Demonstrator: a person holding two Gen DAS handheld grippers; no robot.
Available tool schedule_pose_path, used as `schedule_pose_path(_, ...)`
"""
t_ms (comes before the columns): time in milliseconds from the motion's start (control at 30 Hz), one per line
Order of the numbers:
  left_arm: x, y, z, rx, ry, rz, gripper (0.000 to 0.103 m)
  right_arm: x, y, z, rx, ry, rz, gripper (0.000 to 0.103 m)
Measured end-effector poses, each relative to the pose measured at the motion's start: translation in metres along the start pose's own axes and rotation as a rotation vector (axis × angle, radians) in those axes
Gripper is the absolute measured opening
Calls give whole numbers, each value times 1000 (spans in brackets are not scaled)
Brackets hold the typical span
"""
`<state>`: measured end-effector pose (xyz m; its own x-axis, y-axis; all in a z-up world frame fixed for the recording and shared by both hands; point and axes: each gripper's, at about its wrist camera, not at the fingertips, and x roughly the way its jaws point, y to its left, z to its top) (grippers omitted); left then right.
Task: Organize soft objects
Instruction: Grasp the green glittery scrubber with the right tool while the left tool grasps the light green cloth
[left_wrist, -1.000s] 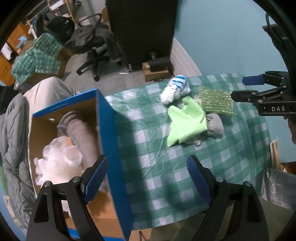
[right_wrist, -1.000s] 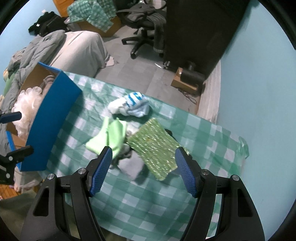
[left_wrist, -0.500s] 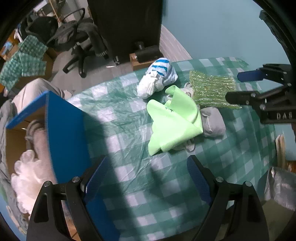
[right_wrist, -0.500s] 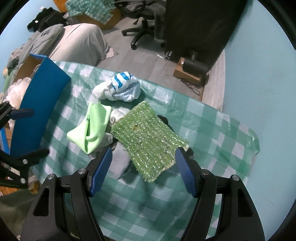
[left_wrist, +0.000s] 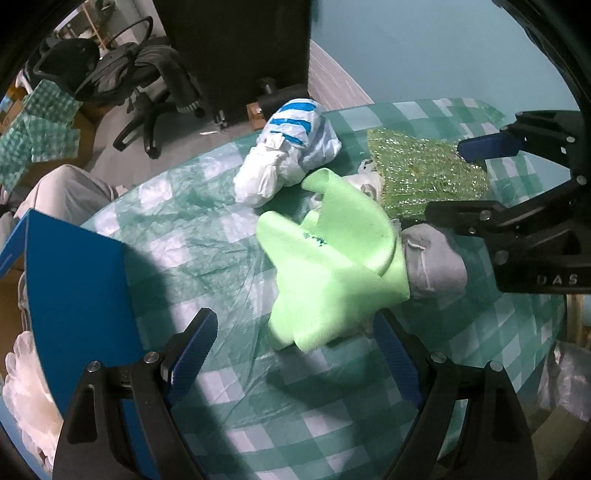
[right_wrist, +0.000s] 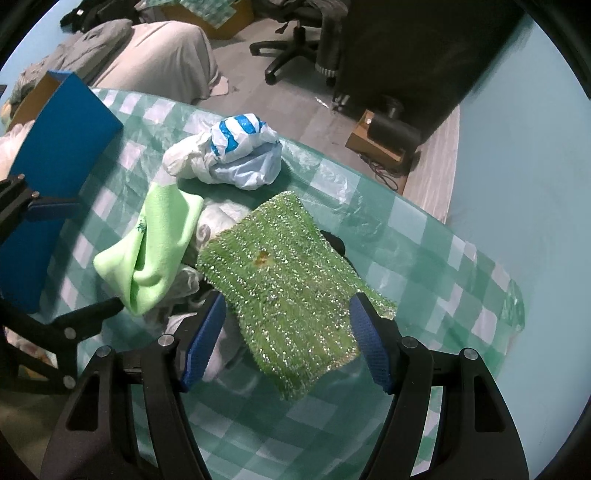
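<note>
The left gripper (left_wrist: 295, 347) hangs with its jaws wide and empty, pointing steeply down over the near edge of a light green cloth (left_wrist: 332, 258); its right finger is just beside the cloth's lower corner, and whether it touches cannot be told. Between its fingers lies bare green-checked tablecloth (left_wrist: 229, 402), open room on the near side. To its left stands the blue wall of a cardboard box (left_wrist: 77, 280), close beside the left finger, with a white fluffy item (left_wrist: 22, 391) showing inside at the far left edge.

The right gripper (right_wrist: 288, 343) also stands wide with nothing clamped, straddling the near end of a sparkly green scrubbing cloth (right_wrist: 288, 280). The cloth lies between the blue pads with a gap on each side, and its near edge overhangs the items under it.

The soft things form one pile in the middle of the tabletop: the light green cloth on the left, the sparkly cloth on the right, a grey fabric piece (left_wrist: 432, 262) tucked between and partly under them, and a crumpled white and blue striped plastic bag (left_wrist: 291, 155) on the far side, touching the light green cloth. The tablecloth to the right of the pile is bare up to the tabletop's edge by the teal wall (right_wrist: 524, 184).
</note>
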<state>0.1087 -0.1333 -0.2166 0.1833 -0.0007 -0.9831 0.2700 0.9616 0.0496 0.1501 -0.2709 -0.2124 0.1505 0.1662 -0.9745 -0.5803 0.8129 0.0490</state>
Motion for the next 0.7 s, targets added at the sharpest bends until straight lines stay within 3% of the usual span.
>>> schedule_pose_path(133,3,-5,3,13,2,-2,88,2,1,2,-21,0,-6,69)
schedule_pose_path(167,3,-5,3,11,3,-15,87,2,1,2,-27,-3,-5,66)
schedule_pose_path(200,4,-5,3,2,3,-34,87,1,1,2,-32,-5,-5,56)
schedule_pose_path(300,4,-3,2,-15,0,-67,64,1,0,2,-22,-5,3,37)
schedule_pose_path(333,5,-1,1,-19,3,-73,52,1,-1,1,-14,-5,13,23)
schedule_pose_path(367,6,0,0,-23,9,-82,39,1,-2,1,-7,-1,22,17)
schedule_pose_path(467,11,6,-5,-43,37,-88,17,4,-3,-2,10,15,47,11)
schedule_pose_path(500,10,8,-7,-50,37,-94,13,4,-2,-4,11,15,47,10)
schedule_pose_path(700,-2,21,-20,-92,26,-111,9,-7,-1,-18,60,-17,84,9)
